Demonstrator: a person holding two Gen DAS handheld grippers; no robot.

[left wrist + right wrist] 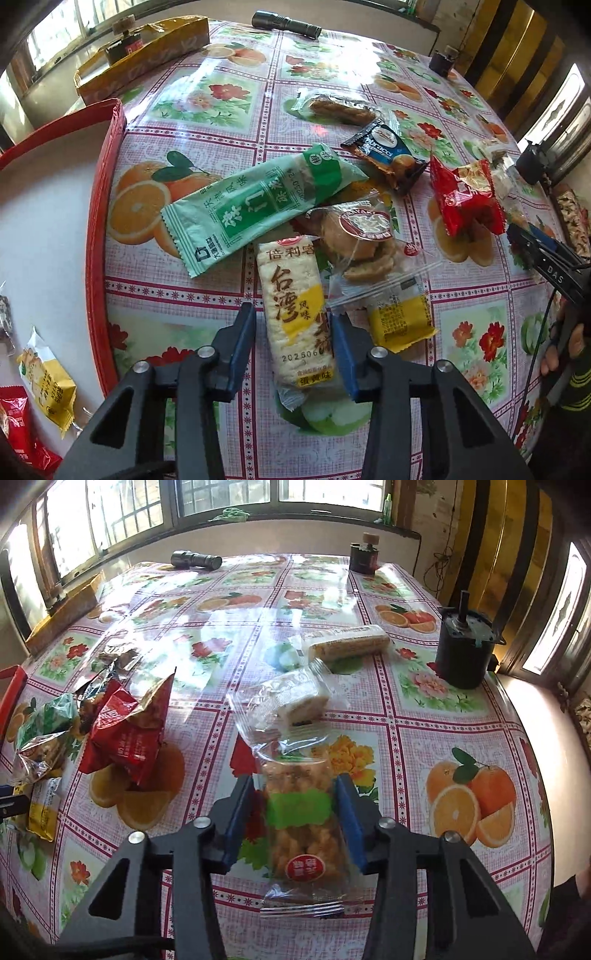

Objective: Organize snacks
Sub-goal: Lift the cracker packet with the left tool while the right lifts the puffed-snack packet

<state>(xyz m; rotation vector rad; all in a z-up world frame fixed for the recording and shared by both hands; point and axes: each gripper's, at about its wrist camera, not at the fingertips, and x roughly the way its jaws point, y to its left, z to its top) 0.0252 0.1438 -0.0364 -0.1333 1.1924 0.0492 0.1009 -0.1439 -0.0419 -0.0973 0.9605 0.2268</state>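
My left gripper point(293, 345) is pointing steeply down at the flowered tablecloth point(207, 122), and its blue pads are sitting against the two long edges of a cream rice-cracker packet point(295, 317) printed with brown characters and a yellow patch, so the jaws are clamping it where it lies; a long green wrapper point(255, 203) is lying just beyond it, a clear bag of round biscuits point(354, 236) is touching its far right corner, and a small yellow sachet point(400, 317) is lying beside my right-hand finger; a red crumpled packet point(463, 201) and a dark blue biscuit packet point(388, 155) are lying farther out; off to the left a red-rimmed tray point(105, 206) is holding a yellow packet point(48, 380) and a red packet point(18, 424). My right gripper point(297, 819) is closing on a clear packet of golden puffed pieces point(303, 819) with a green band and a red round label, its pads pressing the sides; a clear-wrapped white cake point(284, 698) is lying just ahead, a long pale roll point(347, 642) beyond that, and a black cylinder point(463, 646) is standing upright to the right.
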